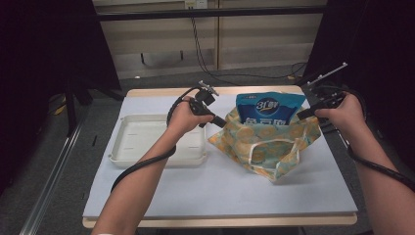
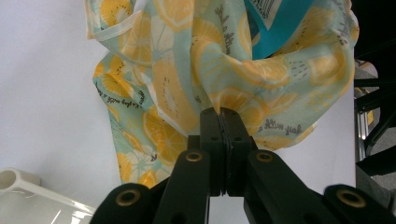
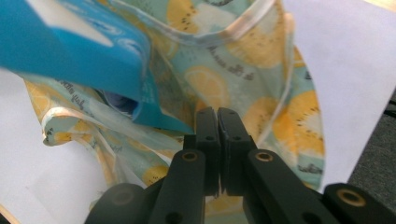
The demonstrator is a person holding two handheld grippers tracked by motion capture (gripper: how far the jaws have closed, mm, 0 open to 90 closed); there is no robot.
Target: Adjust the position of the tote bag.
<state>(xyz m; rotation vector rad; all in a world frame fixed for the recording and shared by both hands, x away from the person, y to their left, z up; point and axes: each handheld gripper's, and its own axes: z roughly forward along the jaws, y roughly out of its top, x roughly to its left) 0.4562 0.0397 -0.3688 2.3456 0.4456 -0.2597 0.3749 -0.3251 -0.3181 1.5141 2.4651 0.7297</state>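
1. High view: one soft lemon-print cloth tote bag [image 1: 266,144] sits mid-table on the white table sheet [image 1: 220,191], one glossy blue plastic pouch [image 1: 270,108] standing in it. One white plastic tray [image 1: 147,139] lies to its left. Dark curtains around.
2. Left gripper view: left gripper [image 2: 223,114], jaws clamped on the bag's rim.
3. Right gripper view: right gripper [image 3: 217,114], jaws pressed together on cloth beside the pouch.
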